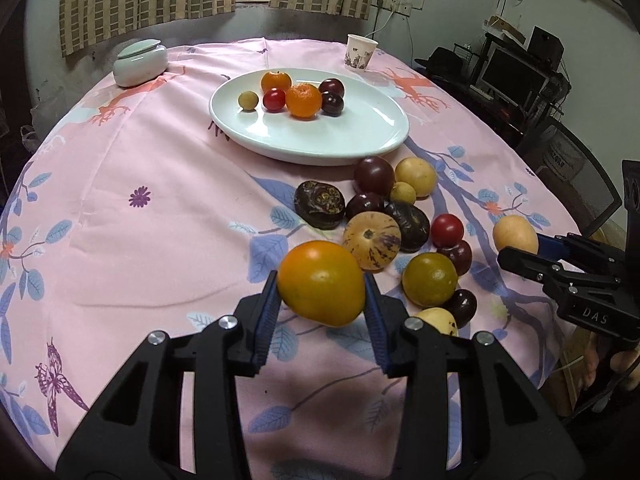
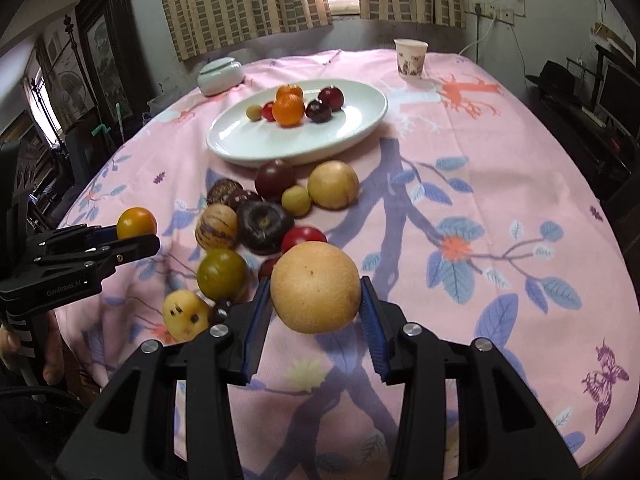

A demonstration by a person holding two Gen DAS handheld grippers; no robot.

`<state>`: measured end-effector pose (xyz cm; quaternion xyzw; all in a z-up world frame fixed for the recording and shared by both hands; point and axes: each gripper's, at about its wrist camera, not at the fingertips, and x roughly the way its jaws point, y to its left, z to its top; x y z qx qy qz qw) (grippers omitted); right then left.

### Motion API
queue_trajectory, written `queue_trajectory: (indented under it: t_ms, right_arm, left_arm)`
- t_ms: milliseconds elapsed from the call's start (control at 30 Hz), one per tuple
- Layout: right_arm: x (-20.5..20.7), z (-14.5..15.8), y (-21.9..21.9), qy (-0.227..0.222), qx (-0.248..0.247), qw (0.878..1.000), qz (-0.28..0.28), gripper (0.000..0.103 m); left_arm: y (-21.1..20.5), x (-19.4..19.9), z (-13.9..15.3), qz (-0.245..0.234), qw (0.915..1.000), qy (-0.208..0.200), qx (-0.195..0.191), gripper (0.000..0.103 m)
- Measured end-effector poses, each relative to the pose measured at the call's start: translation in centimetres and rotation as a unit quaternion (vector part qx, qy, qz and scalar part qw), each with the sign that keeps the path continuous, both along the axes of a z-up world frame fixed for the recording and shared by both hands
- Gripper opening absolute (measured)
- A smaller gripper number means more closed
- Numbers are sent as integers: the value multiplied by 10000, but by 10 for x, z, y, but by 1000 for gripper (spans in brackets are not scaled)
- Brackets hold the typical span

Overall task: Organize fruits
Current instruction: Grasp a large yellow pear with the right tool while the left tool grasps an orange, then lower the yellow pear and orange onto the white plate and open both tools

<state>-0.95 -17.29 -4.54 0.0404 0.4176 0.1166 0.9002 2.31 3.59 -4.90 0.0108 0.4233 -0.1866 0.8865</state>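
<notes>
My left gripper (image 1: 322, 294) is shut on an orange fruit (image 1: 321, 282), held just above the pink cloth; the right wrist view shows the same fruit (image 2: 136, 222) in that gripper (image 2: 132, 236) at the left. My right gripper (image 2: 316, 294) is shut on a tan round pear (image 2: 315, 286), also lifted off the cloth; the left wrist view shows that pear (image 1: 515, 235) in the right gripper (image 1: 520, 250). A white oval plate (image 1: 360, 128) beyond holds several small fruits. A pile of loose fruits (image 1: 372, 240) lies between plate and grippers.
A pale green lidded jar (image 1: 140, 62) stands far left, a paper cup (image 1: 361, 53) far right of the plate (image 2: 352, 120). A chair and a desk with a monitor stand beyond the table's right edge. A hand (image 2: 16, 344) grips the left tool.
</notes>
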Motion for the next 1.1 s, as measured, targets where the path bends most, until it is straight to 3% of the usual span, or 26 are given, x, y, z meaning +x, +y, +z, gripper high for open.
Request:
queue_trajectory:
  t_ms: [200,400,567,700,833,1100]
  right_arm:
    - [8,18,0,-203,85,9996,183,44]
    - [32,38,-2,-430,97,9987,256,44]
    - [72,47,2,-254,207,9983,486,44]
    - [115,55,4,-134,-51,9989,452,44]
    - [159,55,4,-33,-117,9990,422,44]
    - [232,32,10,97,-430,9978,488,44]
  left_arm:
    - [1,3,16,25,9999,-100,53,41]
    - [-3,22,41,169,9986,-450,242,41]
    - [-10,62,60,196,9980,-526,306,41]
    - [-21,107,72,122,9977,-531,412,41]
    - [-27,155,66,149,9986,-267,437,41]
    - [-28,220,25,320,9980,315,440,41]
